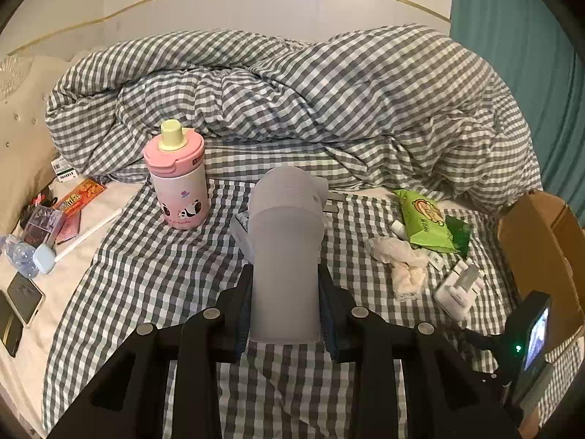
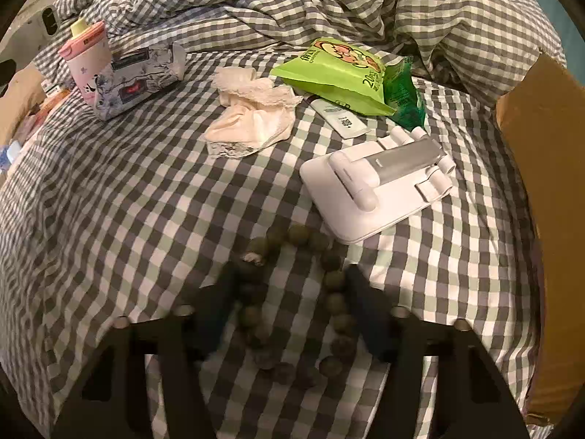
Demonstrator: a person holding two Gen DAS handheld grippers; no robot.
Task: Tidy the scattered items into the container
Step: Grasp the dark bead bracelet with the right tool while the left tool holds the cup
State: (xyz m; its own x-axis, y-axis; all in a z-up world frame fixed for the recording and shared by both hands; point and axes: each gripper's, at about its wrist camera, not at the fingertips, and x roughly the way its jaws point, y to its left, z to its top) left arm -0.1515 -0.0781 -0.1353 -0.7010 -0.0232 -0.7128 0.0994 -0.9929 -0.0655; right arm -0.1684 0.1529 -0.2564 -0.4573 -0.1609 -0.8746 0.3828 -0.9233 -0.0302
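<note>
Now, your left gripper [image 1: 285, 300] clamps one grey bottle [image 1: 284, 256] above the checked sheet [image 1: 153, 274], your right gripper [image 2: 292, 311] spread wide around one bead string [image 2: 292, 303], one cardboard box [image 2: 548, 219] at right, one pink cup [image 1: 179, 179] upright.

1. I see grey-and-white gingham on the bed sheet [image 2: 109, 201] and the duvet [image 1: 329, 91].
2. The bottle [image 1: 179, 183] is pink with panda prints and a pale yellow cap.
3. At two o'clock, a lime-green snack bag [image 2: 336, 77].
4. Cream lace-edged socks [image 2: 252, 120].
5. A white stand [image 2: 376, 190]; brown cardboard box [image 2: 548, 219].
6. Olive-green beads [image 2: 298, 236].
</note>
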